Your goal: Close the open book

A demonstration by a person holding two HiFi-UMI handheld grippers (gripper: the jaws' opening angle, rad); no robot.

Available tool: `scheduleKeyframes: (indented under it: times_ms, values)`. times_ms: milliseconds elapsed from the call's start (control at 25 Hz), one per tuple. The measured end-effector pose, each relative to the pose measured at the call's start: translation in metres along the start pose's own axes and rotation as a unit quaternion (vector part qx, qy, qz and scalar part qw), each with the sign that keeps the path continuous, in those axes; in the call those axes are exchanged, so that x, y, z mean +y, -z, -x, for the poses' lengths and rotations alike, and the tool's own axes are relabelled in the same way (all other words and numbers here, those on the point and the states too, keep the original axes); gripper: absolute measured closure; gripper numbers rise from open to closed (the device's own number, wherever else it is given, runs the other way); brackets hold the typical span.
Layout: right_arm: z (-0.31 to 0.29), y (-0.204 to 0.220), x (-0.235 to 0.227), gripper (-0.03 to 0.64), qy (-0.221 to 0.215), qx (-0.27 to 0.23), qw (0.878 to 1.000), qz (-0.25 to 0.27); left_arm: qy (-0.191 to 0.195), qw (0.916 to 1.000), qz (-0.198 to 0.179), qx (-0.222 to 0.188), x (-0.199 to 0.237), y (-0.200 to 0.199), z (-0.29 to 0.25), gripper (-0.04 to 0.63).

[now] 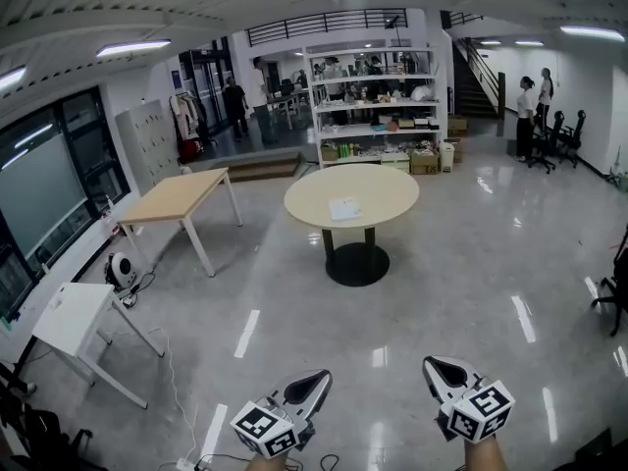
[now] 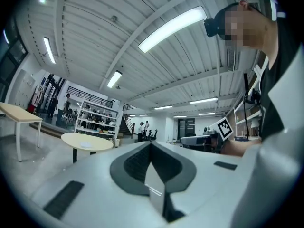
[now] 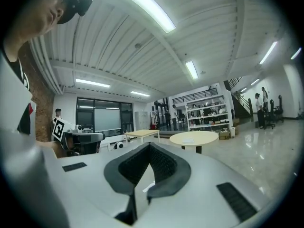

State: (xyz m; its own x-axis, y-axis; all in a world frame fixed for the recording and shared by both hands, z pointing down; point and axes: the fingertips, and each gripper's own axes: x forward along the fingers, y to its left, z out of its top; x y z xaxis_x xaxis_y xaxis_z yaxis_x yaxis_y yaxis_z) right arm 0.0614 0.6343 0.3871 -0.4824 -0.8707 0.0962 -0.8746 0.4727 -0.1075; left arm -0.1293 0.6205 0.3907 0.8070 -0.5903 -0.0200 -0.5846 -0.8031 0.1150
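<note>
Nearest us, we hold the left tool [image 1: 316, 379] and the right tool [image 1: 439, 365] side by side above the shiny floor [image 1: 461, 283], each with its jaws pressed together, gripping nothing and touching nothing. Far ahead, well apart from both tools, the book [image 1: 344, 209] lies flat and pale near the middle of the round desk [image 1: 304, 202]. A rectangular desk [image 1: 177, 196] stands to its left.

All three views toward round table [image 1: 385, 188]

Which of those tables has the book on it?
The round beige table on the black pedestal: the pale book lies on it. The rectangular wooden table and the small white table show none.
</note>
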Motion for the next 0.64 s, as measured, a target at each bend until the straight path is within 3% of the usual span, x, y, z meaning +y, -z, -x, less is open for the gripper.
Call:
scheduleKeyframes:
  times_ms: [640]
  values:
    - [0.028, 0.0, -0.001, 0.618, 0.002, -0.009, 1.0, 0.001, -0.015, 0.9998, 0.0, -0.01, -0.018, -0.002, 0.006, 0.597]
